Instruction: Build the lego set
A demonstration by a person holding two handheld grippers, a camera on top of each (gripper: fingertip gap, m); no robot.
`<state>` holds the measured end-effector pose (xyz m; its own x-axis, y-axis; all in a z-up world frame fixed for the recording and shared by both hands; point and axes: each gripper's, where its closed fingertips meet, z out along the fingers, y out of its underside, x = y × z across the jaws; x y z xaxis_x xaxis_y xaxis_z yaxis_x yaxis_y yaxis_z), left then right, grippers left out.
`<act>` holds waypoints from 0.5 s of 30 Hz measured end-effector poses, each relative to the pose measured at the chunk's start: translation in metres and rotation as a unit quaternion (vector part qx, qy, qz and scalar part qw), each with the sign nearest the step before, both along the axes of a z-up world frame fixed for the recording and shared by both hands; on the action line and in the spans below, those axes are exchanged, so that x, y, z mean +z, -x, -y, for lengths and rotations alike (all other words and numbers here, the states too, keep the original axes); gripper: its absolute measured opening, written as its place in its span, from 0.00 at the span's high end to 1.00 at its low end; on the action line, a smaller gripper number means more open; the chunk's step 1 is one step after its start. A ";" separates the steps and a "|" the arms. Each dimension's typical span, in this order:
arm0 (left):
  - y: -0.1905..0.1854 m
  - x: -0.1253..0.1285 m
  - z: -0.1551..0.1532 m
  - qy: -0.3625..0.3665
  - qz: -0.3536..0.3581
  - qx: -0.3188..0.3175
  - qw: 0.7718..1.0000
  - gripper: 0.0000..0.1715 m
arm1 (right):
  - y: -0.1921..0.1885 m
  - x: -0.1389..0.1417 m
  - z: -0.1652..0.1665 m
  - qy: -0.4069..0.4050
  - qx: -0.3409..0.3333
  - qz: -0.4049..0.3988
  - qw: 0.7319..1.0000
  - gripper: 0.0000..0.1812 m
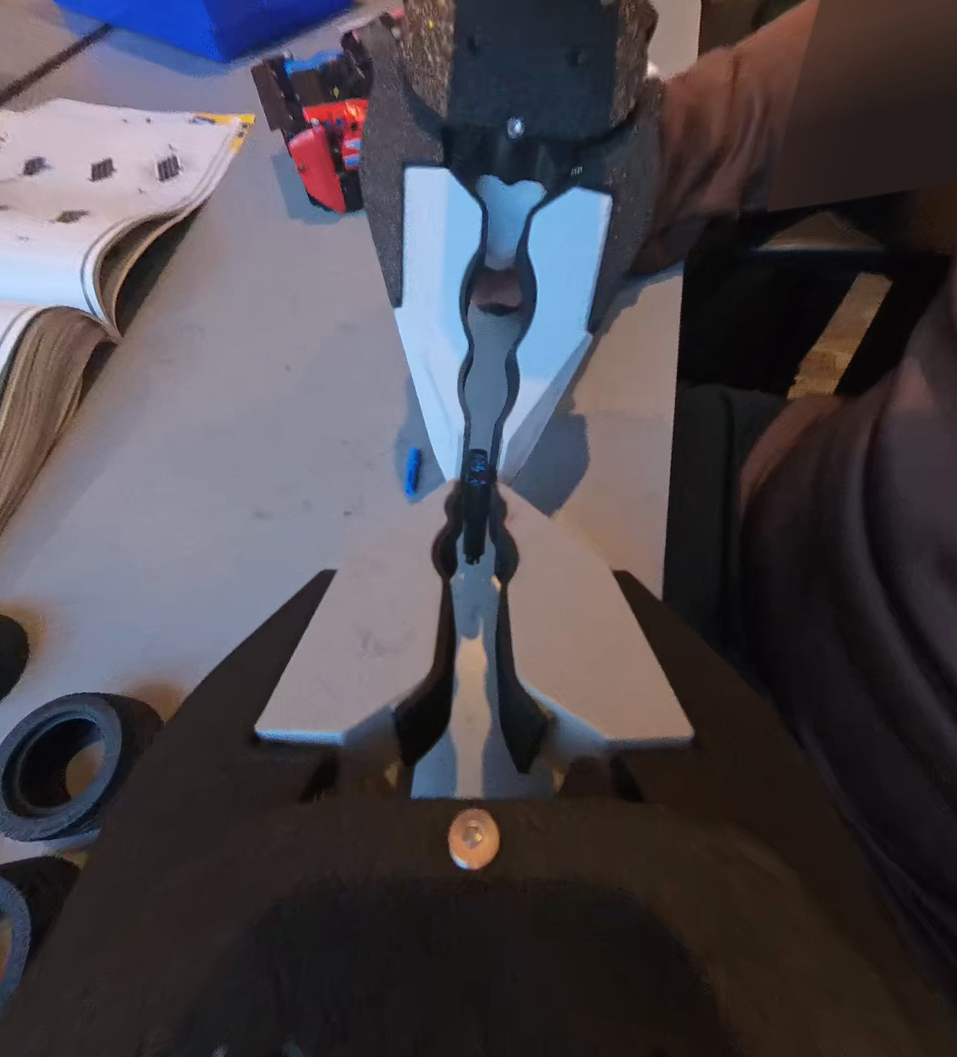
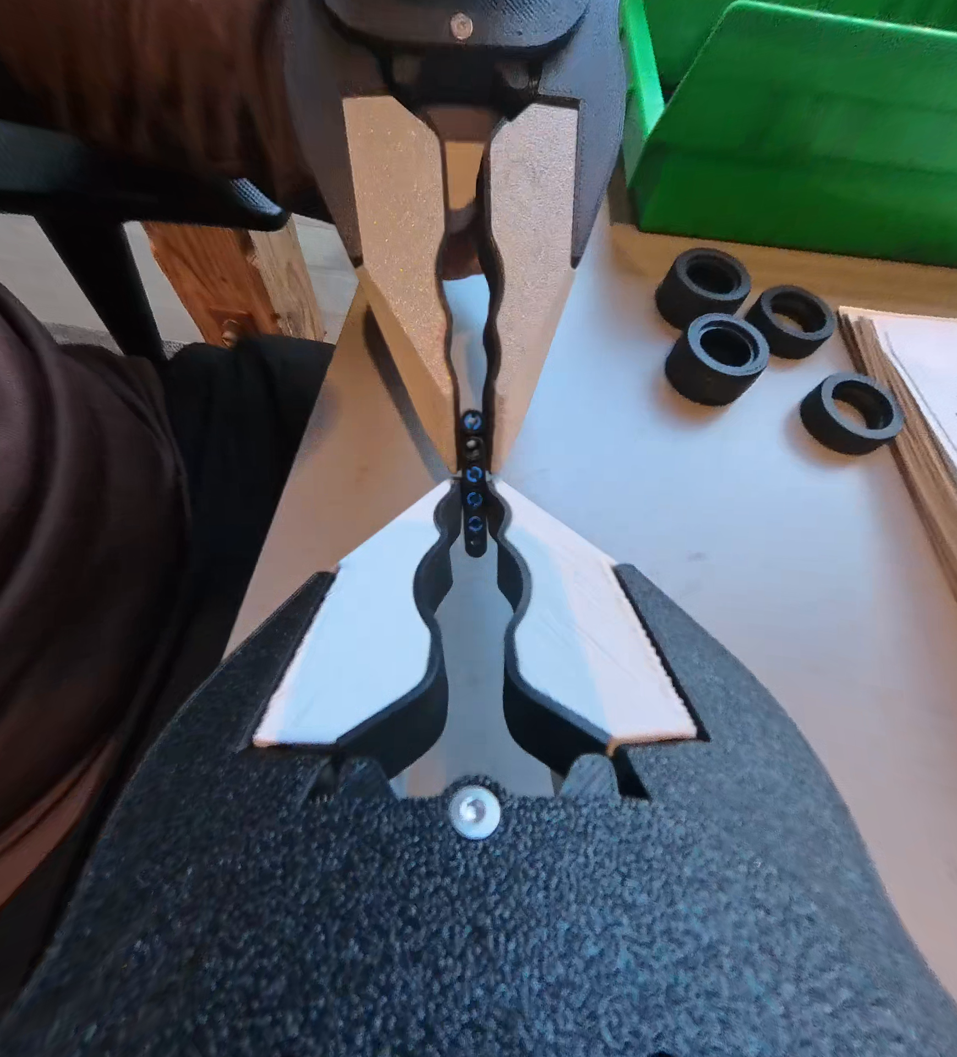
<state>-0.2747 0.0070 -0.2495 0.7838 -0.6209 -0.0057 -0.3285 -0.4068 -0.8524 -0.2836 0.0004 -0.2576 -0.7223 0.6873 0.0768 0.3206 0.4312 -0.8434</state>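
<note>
The 2 grippers meet tip to tip above the desk [image 1: 247, 434], and both clench the same black lego beam [image 2: 473, 486], a thin strip with a row of holes, several showing blue inside. In the right wrist view the right gripper [image 2: 473, 503] has its jaws closed on the near part of the beam, while the left gripper [image 2: 473, 434] comes in from straight ahead and pinches the far end. In the left wrist view the roles swap: the left gripper [image 1: 475, 532] holds the near end and the right gripper [image 1: 479, 457] faces it from beyond the jaws, so the beam [image 1: 475, 503] bridges the 2 sets of tips.

Just left of the left jaws' tips, a small blue pin [image 1: 412, 471] lies on the desk. Farther ahead and left sits a partly built red and black model [image 1: 324, 143], with an open instruction booklet [image 1: 81, 189] well to the left and a blue bin [image 1: 207, 23] beyond it. To the right of the right jaws, 4 black tyres [image 2: 716, 360] lie near each other on the desk, a green bin [image 2: 836, 126] beyond them. A person's dark sleeve [image 2: 64, 457] fills the left of that view.
</note>
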 end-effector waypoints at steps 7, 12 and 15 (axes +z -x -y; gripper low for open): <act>0.024 -0.012 0.016 -0.037 -0.169 0.064 0.983 0.97 | -0.023 -0.009 -0.026 -0.015 -0.080 0.056 0.995 0.67; 0.036 -0.022 0.024 -0.048 -0.226 0.105 0.967 0.97 | -0.017 -0.030 -0.031 -0.053 -0.108 0.061 0.991 0.61; 0.038 -0.024 0.029 -0.047 -0.240 0.111 0.963 0.97 | -0.015 -0.043 -0.025 -0.035 -0.092 0.106 0.989 0.69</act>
